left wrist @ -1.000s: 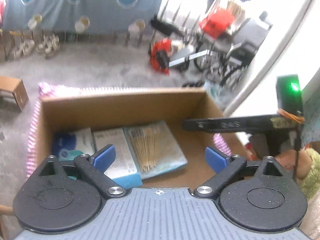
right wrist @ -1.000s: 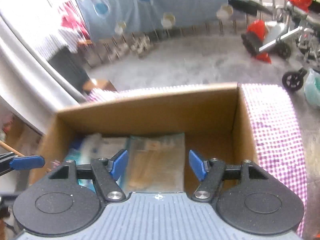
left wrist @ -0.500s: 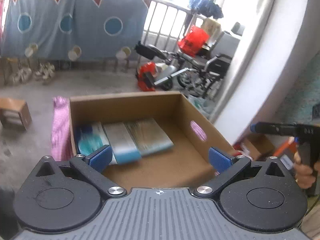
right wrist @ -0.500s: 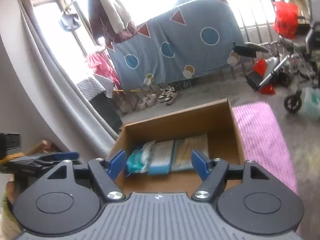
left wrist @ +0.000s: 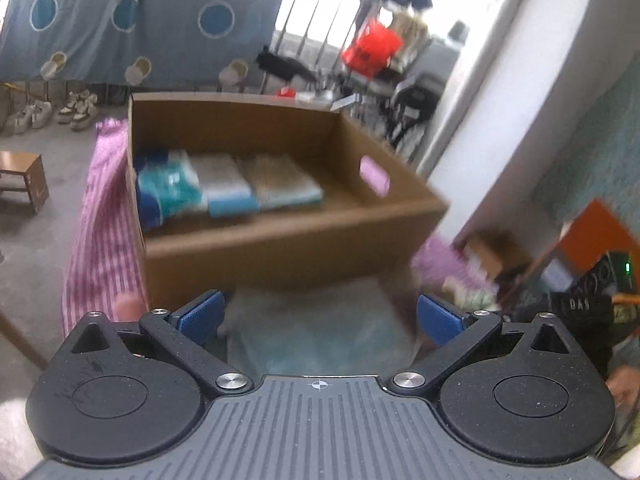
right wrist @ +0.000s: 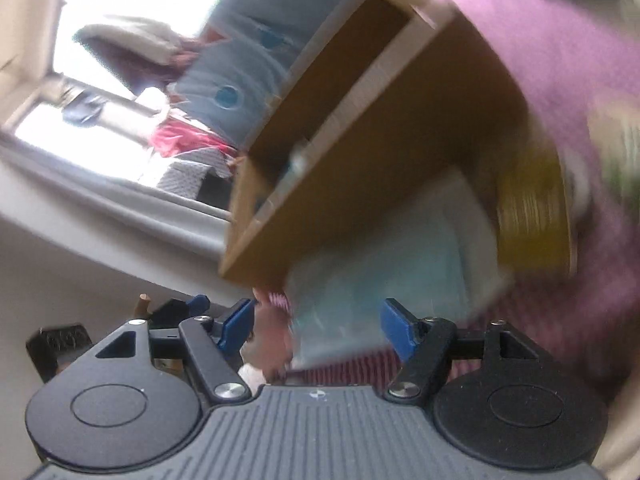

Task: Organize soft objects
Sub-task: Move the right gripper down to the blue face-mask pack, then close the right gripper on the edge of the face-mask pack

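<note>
The left gripper and right gripper both hung spread wide, holding nothing. Each faced the pale blue packet lying just outside the cardboard box's near wall.

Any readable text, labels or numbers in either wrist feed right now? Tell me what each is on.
"DAS" — pale letters on the black right gripper body, at the left wrist view's right edge.
Packets in the cardboard box: print too blurred to read.
Red bag: dark marking, unreadable.
Right wrist view: nothing legible.

Three soft packs lie side by side inside the open cardboard box.
</note>
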`<act>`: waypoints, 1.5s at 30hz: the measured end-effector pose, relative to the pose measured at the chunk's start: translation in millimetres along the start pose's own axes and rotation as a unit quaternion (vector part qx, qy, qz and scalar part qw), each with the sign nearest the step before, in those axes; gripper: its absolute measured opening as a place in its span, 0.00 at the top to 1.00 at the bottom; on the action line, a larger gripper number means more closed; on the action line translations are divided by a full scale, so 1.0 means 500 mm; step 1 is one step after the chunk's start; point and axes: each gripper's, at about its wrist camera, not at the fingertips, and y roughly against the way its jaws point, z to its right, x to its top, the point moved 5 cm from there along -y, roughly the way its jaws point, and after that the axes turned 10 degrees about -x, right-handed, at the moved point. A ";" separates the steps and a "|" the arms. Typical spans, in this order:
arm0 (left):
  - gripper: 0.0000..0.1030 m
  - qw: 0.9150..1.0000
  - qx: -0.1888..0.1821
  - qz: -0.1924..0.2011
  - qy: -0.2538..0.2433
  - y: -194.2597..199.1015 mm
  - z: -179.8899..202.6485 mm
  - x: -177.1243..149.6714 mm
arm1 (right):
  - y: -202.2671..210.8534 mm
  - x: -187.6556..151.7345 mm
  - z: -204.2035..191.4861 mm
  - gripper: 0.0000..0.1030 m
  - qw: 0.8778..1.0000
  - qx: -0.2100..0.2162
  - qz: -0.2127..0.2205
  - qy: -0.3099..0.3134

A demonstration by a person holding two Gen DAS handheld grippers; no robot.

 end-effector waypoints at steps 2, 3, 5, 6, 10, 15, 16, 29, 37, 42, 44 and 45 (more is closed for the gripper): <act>0.00 1.000 0.012 -0.021 -0.010 -0.020 0.004 -0.033 | -0.031 -0.016 0.021 0.33 0.999 0.002 -0.025 -0.034; 0.01 0.999 0.021 -0.031 -0.011 -0.030 0.005 -0.048 | -0.045 -0.025 0.031 0.34 0.998 0.000 -0.037 -0.050; 0.04 0.998 0.035 -0.040 -0.015 -0.046 0.004 -0.072 | -0.067 -0.042 0.046 0.35 0.995 -0.004 -0.053 -0.079; 0.04 0.998 0.040 -0.044 -0.018 -0.054 0.003 -0.082 | -0.076 -0.049 0.052 0.35 0.994 -0.005 -0.058 -0.091; 0.20 0.997 0.054 -0.046 -0.017 -0.074 -0.001 -0.097 | -0.119 -0.066 0.078 0.40 0.987 -0.005 -0.076 -0.144; 0.36 0.995 0.074 -0.070 -0.020 -0.107 -0.016 -0.114 | -0.146 -0.085 0.102 0.43 0.980 0.002 -0.074 -0.186; 0.37 0.994 0.074 -0.075 -0.019 -0.111 -0.017 -0.114 | -0.152 -0.084 0.102 0.44 0.980 0.002 -0.070 -0.188; 0.36 0.995 0.038 -0.090 0.014 -0.110 -0.027 -0.131 | -0.174 -0.077 0.114 0.61 0.974 0.045 -0.033 -0.221; 0.10 0.996 -0.002 -0.083 0.024 -0.070 -0.007 -0.123 | -0.154 -0.078 0.117 0.62 0.965 0.098 -0.022 -0.242; 0.12 0.996 -0.008 -0.082 0.034 -0.054 -0.001 -0.125 | -0.157 -0.074 0.126 0.62 0.958 0.121 -0.021 -0.258; 0.21 0.996 -0.003 -0.081 0.043 -0.055 -0.008 -0.127 | -0.160 -0.072 0.131 0.62 0.956 0.128 -0.020 -0.264; 0.23 0.996 -0.001 -0.079 0.047 -0.056 -0.012 -0.126 | -0.162 -0.071 0.129 0.62 0.955 0.130 -0.020 -0.264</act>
